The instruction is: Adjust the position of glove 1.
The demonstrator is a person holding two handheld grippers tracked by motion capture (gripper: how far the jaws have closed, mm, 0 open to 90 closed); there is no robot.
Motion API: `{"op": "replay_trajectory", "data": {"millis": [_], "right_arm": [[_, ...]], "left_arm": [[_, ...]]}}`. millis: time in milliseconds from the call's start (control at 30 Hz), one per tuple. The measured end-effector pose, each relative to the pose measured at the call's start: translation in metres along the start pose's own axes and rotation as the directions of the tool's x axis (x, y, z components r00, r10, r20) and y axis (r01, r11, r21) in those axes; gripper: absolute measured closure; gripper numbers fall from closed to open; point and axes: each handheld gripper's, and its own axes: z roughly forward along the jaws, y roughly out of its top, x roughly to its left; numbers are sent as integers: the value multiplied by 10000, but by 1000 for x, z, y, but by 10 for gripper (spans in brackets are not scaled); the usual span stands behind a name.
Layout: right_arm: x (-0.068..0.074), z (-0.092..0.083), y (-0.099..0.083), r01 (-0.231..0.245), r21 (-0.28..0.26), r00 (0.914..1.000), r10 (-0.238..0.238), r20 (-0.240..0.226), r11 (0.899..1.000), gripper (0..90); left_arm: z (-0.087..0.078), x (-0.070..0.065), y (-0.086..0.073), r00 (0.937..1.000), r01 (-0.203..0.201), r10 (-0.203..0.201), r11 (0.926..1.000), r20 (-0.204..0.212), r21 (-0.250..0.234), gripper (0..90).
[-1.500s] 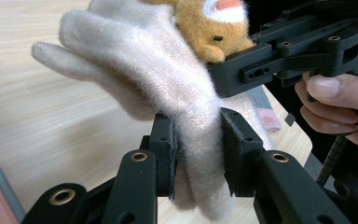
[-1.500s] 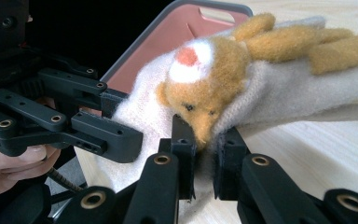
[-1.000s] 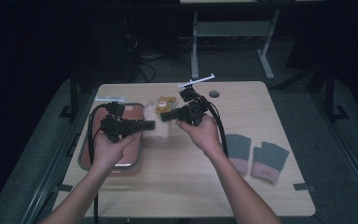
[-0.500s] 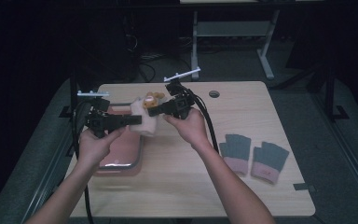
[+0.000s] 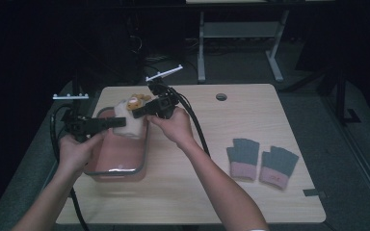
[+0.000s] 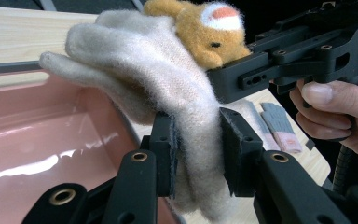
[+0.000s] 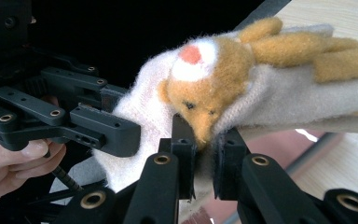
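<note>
A fluffy cream glove [image 5: 127, 122] with an orange plush animal [image 5: 136, 101] sewn on hangs in the air over the pink tray [image 5: 120, 159]. Both grippers hold it. My left gripper [image 5: 110, 123] is shut on its lower cuff end [image 6: 196, 140], coming in from the left. My right gripper [image 5: 139, 111] is shut on the cream fabric just under the plush animal's face [image 7: 200, 112], coming in from the right. In the left gripper view the glove [image 6: 140, 65] drapes over the jaws with the tray [image 6: 37, 154] below.
A pair of grey fingerless gloves with pink cuffs [image 5: 262, 159] lies on the right of the wooden table [image 5: 212, 192]. A round cable hole [image 5: 221, 96] sits near the far edge. Cables trail from both grippers.
Both hands have carried the cream glove leftward and a little up, from the table's middle to above the pink tray. Both grips have stayed shut on it.
</note>
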Motion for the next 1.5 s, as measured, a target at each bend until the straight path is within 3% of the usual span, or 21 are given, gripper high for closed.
{"op": "replay_trajectory", "data": {"millis": [233, 567, 733, 1033, 1333, 1500], "right_arm": [[1, 19, 4, -16, 316, 9998, 22, -192, 9995, 813], [1, 44, 6, -105, 654, 9992, 130, -381, 9978, 813], [-4, 58, 4, -243, 950, 9987, 284, -426, 9952, 812], [-22, 86, -5, -774, 1656, 9941, 888, -629, 9832, 812], [-34, 108, -18, -1140, 2213, 9900, 1293, -560, 9685, 812], [-38, 119, -23, -1154, 2570, 9914, 1274, -305, 9595, 811]], "left_arm": [[-8, 15, -10, 9991, 428, -428, 9990, 27, -152, 684], [-15, 33, -18, 9977, 668, -668, 9978, -114, -33, 684], [-11, 50, -27, 9912, 1322, -1322, 9912, 105, 39, 683], [-1, 65, -41, 9869, 1603, -1591, 9860, -282, 451, 683], [10, 75, -53, 9816, 1818, -1738, 9775, -796, 1074, 683], [18, 78, -57, 9784, 1866, -1697, 9707, -1183, 1515, 683]]}}
